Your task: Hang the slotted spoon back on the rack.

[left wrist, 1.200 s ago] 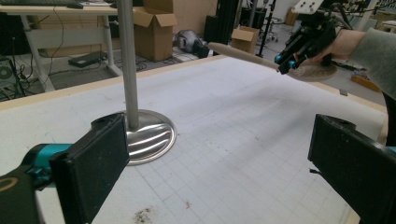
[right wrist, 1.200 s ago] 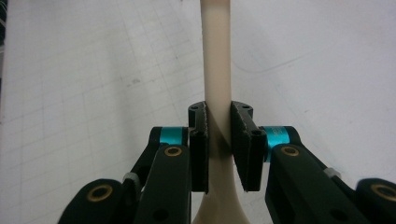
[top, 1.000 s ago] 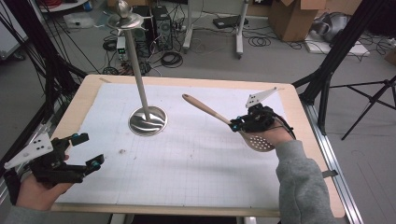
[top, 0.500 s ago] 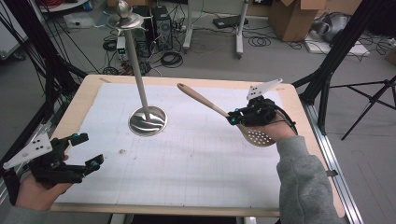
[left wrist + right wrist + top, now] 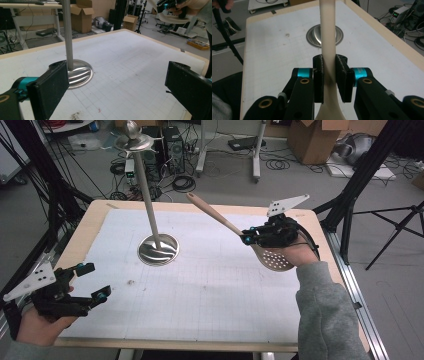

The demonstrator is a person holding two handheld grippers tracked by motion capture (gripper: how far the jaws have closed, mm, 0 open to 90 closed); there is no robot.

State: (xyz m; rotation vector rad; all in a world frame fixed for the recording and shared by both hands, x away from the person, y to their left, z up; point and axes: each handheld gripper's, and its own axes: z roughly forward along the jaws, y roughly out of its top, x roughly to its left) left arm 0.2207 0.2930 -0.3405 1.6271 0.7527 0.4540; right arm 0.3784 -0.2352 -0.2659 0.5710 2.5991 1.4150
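Slotted spoon (image 5: 235, 227): light, stiff, smooth; best gripped low on its handle.
Right tongs (image 5: 246, 238): clenched on handle.
Left tongs (image 5: 91, 281): released, near-left over the surface (image 5: 210, 290).

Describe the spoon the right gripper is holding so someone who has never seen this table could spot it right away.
Start at the white gridded table and look to its right side, where the right gripper is held up above the surface. Clamped in its jaws is the slotted spoon: pale beige, long handle slanting up toward the metal stand, perforated bowl by the hand. It is the only beige utensil and the only thing held off the table.
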